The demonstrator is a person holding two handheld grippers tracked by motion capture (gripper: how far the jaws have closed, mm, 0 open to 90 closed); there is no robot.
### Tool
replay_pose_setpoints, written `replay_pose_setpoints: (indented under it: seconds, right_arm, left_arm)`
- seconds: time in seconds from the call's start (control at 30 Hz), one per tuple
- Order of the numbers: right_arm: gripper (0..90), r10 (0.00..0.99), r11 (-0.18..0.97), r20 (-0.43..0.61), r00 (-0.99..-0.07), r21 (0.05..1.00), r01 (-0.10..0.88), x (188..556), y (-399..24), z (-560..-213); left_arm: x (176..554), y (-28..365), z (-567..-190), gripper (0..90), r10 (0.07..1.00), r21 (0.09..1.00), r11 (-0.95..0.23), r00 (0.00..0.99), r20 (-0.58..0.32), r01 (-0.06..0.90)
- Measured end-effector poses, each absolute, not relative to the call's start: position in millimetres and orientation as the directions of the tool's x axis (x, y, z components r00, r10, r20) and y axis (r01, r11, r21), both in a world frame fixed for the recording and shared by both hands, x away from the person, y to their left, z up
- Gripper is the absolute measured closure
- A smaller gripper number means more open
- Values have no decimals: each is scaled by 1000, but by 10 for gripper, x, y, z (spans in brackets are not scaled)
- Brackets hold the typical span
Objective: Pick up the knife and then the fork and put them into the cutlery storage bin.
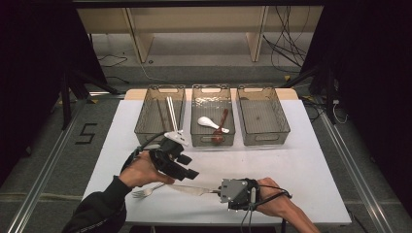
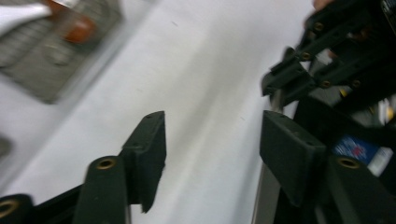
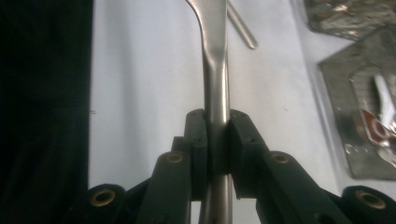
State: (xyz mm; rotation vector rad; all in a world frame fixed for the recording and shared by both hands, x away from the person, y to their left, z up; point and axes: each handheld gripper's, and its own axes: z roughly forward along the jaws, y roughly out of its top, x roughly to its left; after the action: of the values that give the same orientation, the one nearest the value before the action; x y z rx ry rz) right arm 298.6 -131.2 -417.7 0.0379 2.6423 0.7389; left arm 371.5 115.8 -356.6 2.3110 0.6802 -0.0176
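A metal table knife [image 1: 192, 189] lies level just above the white table [image 1: 301, 165] near its front edge. My right gripper [image 1: 217, 191] is shut on its handle. In the right gripper view the pads [image 3: 198, 140] of this gripper [image 3: 217, 135] press the knife's handle [image 3: 215, 93] from both sides. A metal fork [image 1: 145, 192] lies on the table by the person's left hand, its handle [image 3: 242, 28] crossing beside the knife. My left gripper [image 1: 189, 166] hovers open above the fork and knife. Nothing sits between the fingers of the left gripper [image 2: 210, 135].
Three clear bins stand in a row at the back. The left bin [image 1: 145, 114] holds long metal sticks [image 1: 171, 114]. The middle bin [image 1: 194, 136] holds a white spoon [image 1: 208, 122] and a brown spoon [image 1: 221, 128]. The right bin [image 1: 284, 116] looks empty.
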Motion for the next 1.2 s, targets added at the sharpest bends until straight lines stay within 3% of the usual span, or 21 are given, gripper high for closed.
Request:
replay_pose_setpoints:
  seconds: [0.2,0.6,0.9,1.2]
  right_arm:
    - [797,207,857,-372,-905,515,-16,3095,-1431,-4157]
    - [797,421,810,-366,-830,564,163,3392,-1778,-4096]
    - [796,631,674,-288,-721,664,324,3778,-2103,-3918]
    - [797,766,546,-225,-602,722,425,4192,-2268,-3743]
  left_arm:
    - [3751,1372,-3444,319,530,730,-471,820,-215,495]
    - [3754,1758,-3543,222,609,791,-316,751,-254,524]
    - [3725,1922,-3885,204,665,750,-329,705,-248,573]
    - [3672,1959,-4050,204,691,730,-349,688,-224,588]
